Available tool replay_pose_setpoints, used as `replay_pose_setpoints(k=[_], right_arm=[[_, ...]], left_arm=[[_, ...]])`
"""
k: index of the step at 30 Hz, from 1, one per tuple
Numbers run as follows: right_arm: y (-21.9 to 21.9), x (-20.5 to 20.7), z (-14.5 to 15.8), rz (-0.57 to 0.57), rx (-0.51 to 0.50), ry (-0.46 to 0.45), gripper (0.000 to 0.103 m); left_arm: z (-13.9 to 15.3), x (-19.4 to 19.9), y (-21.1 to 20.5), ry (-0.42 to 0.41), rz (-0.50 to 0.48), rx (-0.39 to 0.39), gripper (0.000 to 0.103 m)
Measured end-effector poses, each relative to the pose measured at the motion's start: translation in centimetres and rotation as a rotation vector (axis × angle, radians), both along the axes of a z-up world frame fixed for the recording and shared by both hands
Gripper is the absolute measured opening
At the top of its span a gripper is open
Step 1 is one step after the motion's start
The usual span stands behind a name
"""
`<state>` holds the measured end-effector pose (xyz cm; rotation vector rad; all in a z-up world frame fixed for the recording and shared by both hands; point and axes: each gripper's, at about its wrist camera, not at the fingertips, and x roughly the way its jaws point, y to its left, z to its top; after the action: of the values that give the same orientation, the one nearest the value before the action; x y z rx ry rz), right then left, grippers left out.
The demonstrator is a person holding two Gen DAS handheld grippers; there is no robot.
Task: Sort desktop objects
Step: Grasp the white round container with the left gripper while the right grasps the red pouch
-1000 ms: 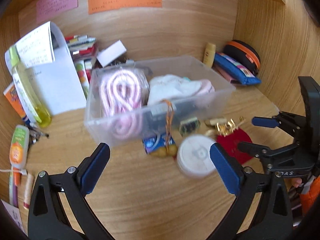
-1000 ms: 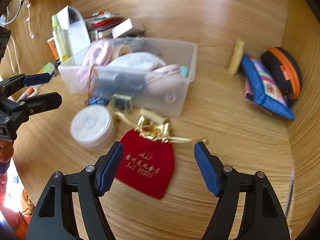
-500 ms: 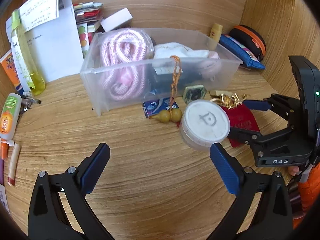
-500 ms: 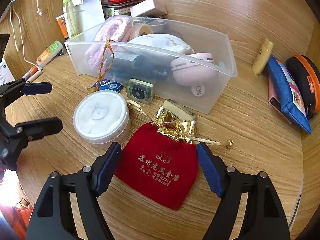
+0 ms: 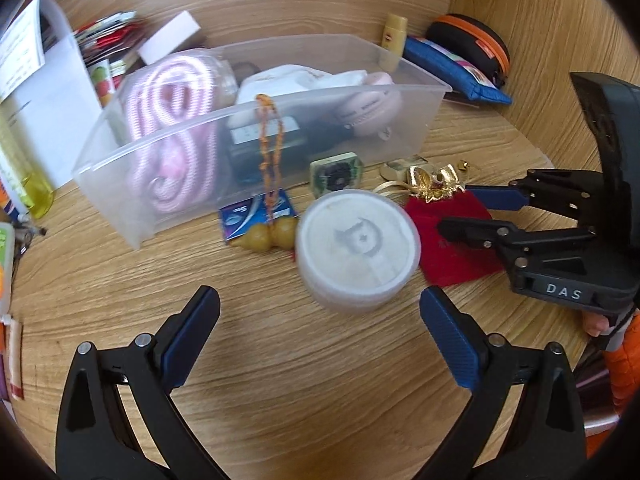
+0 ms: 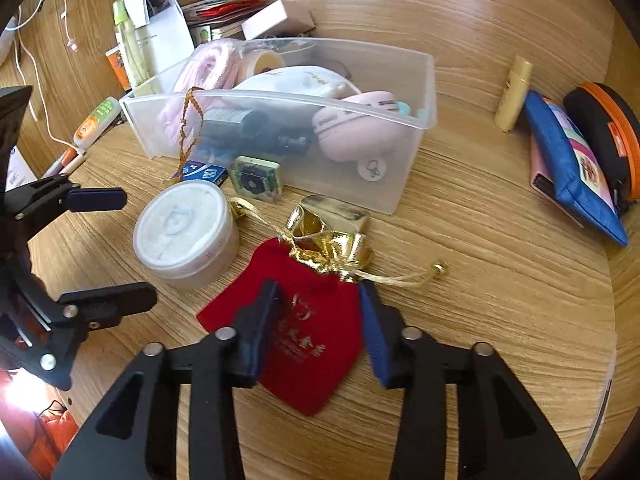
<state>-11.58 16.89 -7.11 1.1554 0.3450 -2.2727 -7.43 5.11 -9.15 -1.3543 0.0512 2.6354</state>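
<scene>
A clear plastic bin (image 5: 416, 128) (image 6: 412, 160) holds pink rope, a white cloth, a pink case and a dark bottle. In front of it lie a round white jar (image 5: 358, 246) (image 6: 186, 230), a red velvet pouch with gold trim (image 6: 304, 344) (image 5: 452, 220), a small green square tin (image 6: 256, 180), a blue packet (image 5: 256, 220) and a gourd charm on an orange cord (image 5: 268, 236). My left gripper (image 5: 320, 320) is open, just short of the jar. My right gripper (image 6: 316, 320) has its jaws partly closed around the pouch, both pads at the cloth.
A blue pencil case (image 6: 572, 168), a black-and-orange round case (image 6: 604, 136) and a yellow tube (image 6: 512, 94) lie at the right wall. Papers, a yellow bottle (image 6: 128, 48), pens and a box crowd the back left. Wooden walls enclose the desk on three sides.
Both grippers moved forward and lower. The right gripper's jaws narrowed from wide open to closing on the red pouch. The left gripper came closer to the white jar.
</scene>
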Motion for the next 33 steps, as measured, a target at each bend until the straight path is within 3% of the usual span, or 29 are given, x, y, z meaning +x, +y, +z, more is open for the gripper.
replay_pose_setpoints(k=[2, 3, 15, 21, 24, 33], right_arm=[[0.4, 0.2, 0.0, -0.005, -0.002, 0.012, 0.023], [0.6, 0.3, 0.1, -0.013, 0.001, 0.023, 0.009], [3.2, 0.8, 2.3, -0.046, -0.064, 0.068, 0.008], [4.2, 1.0, 4.3, -0.064, -0.104, 0.102, 0.009], [4.3, 0.9, 4.9, -0.075, -0.119, 0.116, 0.009], [4.4, 1.0, 6.4, -0.086, -0.153, 0.153, 0.009]], left_arm=[[-0.2, -0.6, 0.3, -0.014, -0.004, 0.000, 0.101], [-0.3, -0.8, 0.4, -0.024, -0.005, 0.005, 0.101], [-0.6, -2.7, 1.1, -0.021, 0.025, 0.013, 0.101], [0.0, -2.2, 1.3, 0.013, 0.008, 0.003, 0.082], [0.3, -1.5, 1.7, 0.026, -0.024, -0.001, 0.065], [1.4, 0.0, 1.8, 0.060, -0.015, 0.015, 0.065]])
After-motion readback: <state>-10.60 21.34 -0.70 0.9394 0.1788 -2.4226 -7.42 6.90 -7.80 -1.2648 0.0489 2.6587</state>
